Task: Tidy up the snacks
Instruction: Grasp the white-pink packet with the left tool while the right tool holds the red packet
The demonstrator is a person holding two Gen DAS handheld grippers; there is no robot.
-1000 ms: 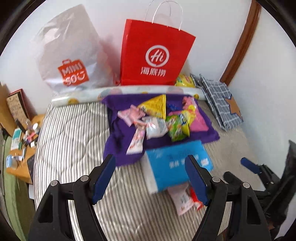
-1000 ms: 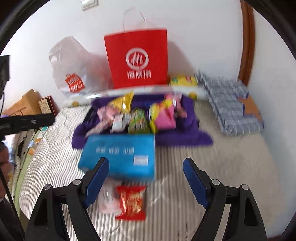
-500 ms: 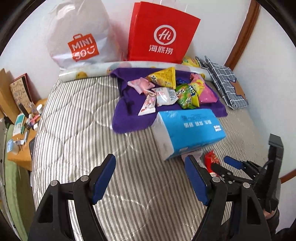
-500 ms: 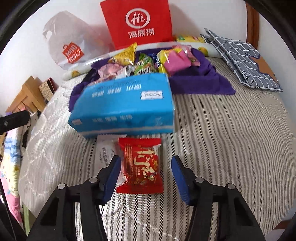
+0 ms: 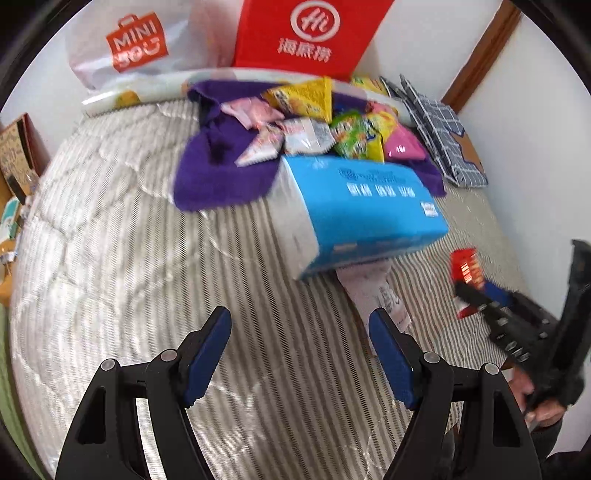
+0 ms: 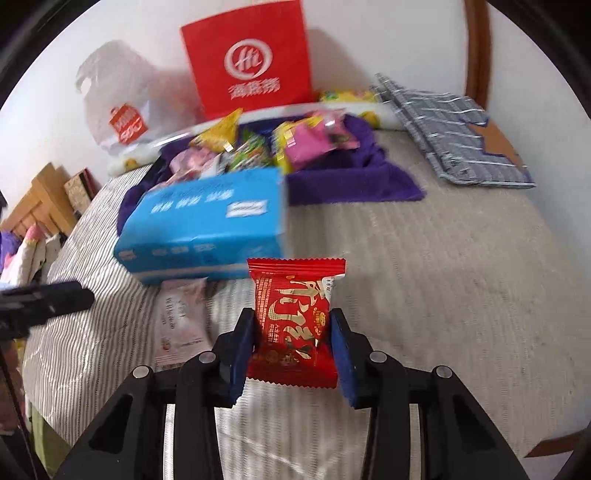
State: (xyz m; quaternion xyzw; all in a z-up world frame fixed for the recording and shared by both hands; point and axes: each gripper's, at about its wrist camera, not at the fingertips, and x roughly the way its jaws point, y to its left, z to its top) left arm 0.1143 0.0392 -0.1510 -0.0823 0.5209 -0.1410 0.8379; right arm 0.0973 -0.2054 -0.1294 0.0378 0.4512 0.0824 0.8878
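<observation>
Red snack packet [image 6: 291,325] between right fingers [image 6: 242,350]

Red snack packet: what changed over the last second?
The right gripper came down around the red snack packet, shut on it and lifted it off the striped bedspread. The left gripper stayed open and empty, easing closer to the bed. The white packet, blue tissue pack and snack pile on the purple cloth stayed put.

White bag [image 5: 122,48] — "MINISO"; red bag [image 5: 306,33] — "Hi".
</observation>
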